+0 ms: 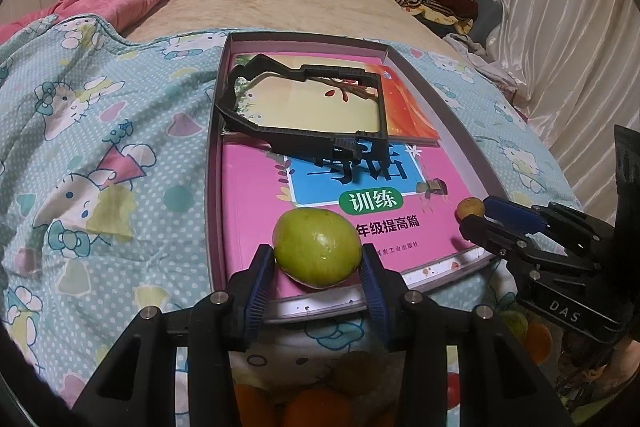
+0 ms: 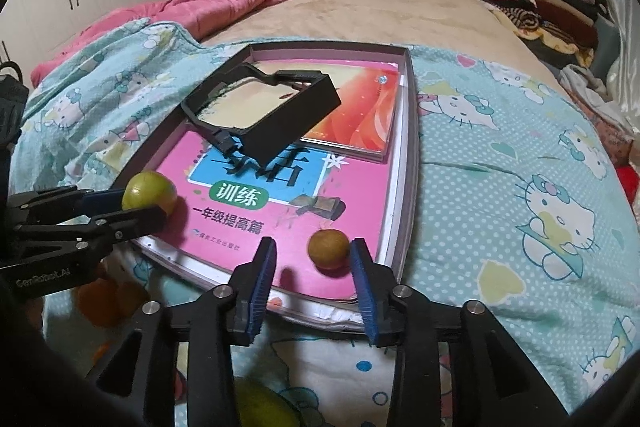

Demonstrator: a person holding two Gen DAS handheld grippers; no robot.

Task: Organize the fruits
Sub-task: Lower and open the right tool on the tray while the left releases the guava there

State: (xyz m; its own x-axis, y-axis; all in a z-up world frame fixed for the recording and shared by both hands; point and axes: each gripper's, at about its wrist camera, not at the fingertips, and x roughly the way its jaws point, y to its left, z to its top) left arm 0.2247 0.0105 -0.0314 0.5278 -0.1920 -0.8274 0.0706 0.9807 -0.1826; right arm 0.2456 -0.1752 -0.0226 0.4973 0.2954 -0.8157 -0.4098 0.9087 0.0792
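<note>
Two fruits are on the pink book (image 2: 280, 203) in the box (image 2: 410, 131). Our left gripper (image 1: 318, 259) is clamped on the green fruit (image 1: 316, 253) at 9 o'clock; our right gripper (image 2: 314, 255) sits spread around the brown fruit (image 2: 329, 249), seemingly just set down. Next we'd back off without nudging it.

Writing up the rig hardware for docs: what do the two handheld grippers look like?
Both match: the left gripper and right gripper have black angular linkage arms, silver round pivot pins and ribbed blue pads on the inner finger faces. White lettering sits on each body: "DAS" on the right one, seen from the left wrist, and a blurred logo on the left one. No cables or sleeves visible.
</note>
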